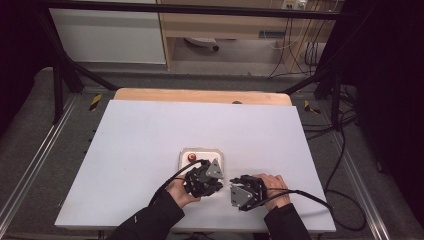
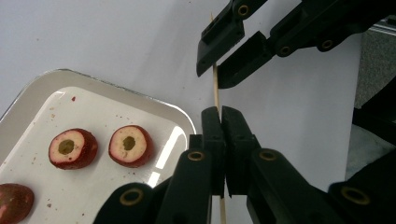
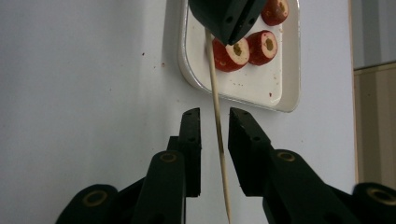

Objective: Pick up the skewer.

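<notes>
Skewer (image 2: pixel 215 91) stays bare: no fruit is threaded yet, and the cored red slices (image 2: pixel 130 145) wait on the tray (image 2: pixel 28 93) at left. Left tongs (image 2: pixel 223 122) clamp it tight; its length runs rightward across the tabletop (image 1: pixel 150 135) between the right tongs (image 3: pixel 215 126), slightly apart, not gripping.

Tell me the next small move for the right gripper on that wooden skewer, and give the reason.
Probably finish closing the right gripper on the thin wooden skewer. The skewer runs between its jaws, but gaps show on both sides, so the pads are not pressing yet. The left gripper already clamps the skewer's other part, beside the white tray of red fruit slices, keeping it steady.
</notes>
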A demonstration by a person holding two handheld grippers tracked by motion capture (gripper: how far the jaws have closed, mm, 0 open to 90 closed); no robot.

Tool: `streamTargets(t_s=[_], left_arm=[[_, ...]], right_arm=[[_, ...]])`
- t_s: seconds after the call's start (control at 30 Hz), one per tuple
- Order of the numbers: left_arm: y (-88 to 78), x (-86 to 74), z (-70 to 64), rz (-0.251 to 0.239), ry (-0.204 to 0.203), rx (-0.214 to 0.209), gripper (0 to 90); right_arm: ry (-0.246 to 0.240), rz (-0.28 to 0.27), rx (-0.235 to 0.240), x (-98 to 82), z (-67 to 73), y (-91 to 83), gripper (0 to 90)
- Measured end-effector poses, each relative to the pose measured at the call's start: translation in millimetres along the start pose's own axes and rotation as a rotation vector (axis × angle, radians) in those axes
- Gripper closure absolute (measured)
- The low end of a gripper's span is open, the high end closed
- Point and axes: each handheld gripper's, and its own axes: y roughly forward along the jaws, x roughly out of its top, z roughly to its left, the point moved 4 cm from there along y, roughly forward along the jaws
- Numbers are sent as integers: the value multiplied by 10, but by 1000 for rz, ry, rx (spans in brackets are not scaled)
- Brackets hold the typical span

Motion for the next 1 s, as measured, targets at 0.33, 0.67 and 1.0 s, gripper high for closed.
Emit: streamTargets(t_s=[0.33,0.67,1.0], left_arm=[[18,0,-15,7,5,-8,883],[19,-18,22,16,-11,-14,856],[21,-80,109,130,-72,-45,769]], right_arm=[[-68,11,1,-11,15,1,874],[-119,18,-12,-8,14,-21,888],[-270,136,-54,74,-26,-3,888]])
